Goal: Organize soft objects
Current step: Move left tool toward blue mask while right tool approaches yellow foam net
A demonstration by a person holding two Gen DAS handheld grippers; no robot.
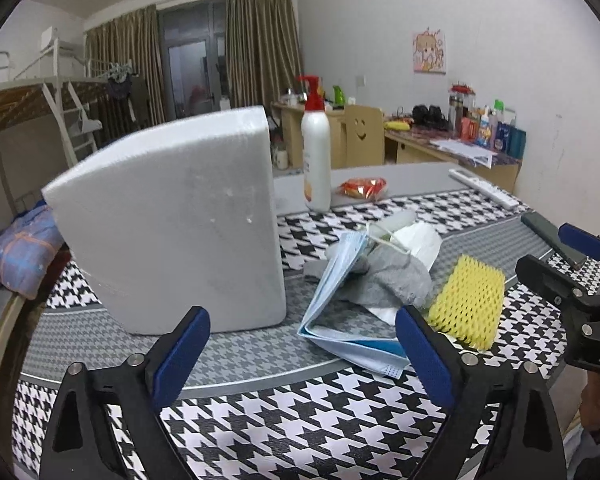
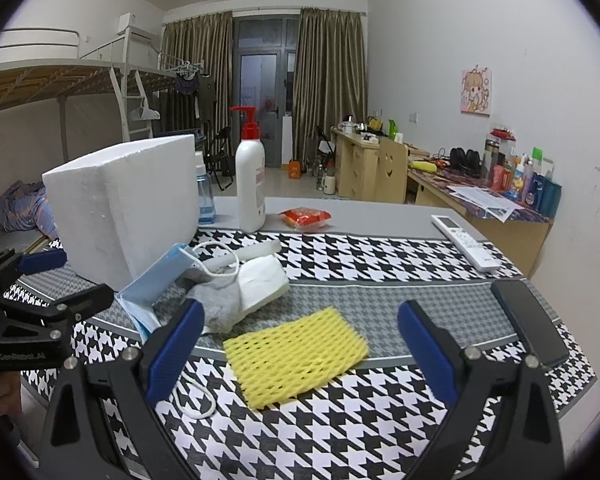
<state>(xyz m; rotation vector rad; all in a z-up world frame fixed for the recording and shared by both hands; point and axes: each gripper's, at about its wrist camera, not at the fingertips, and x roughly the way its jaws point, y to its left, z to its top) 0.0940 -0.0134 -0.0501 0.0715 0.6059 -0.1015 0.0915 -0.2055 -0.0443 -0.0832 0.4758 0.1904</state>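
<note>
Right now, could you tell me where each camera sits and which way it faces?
Left wrist: on the left gripper, fingers open, facing the white foam box; the right gripper shows at the right edge.
Right wrist: on the right gripper, fingers open, above the yellow foam net sleeve; the left gripper shows at the left edge.
Shared: box, sleeve, blue face mask, houndstooth-patterned table.

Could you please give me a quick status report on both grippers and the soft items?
Left gripper open, empty. Right gripper open, empty, above yellow foam net. Masks and sock pile untouched beside foam box. Phone lies nearby.
</note>
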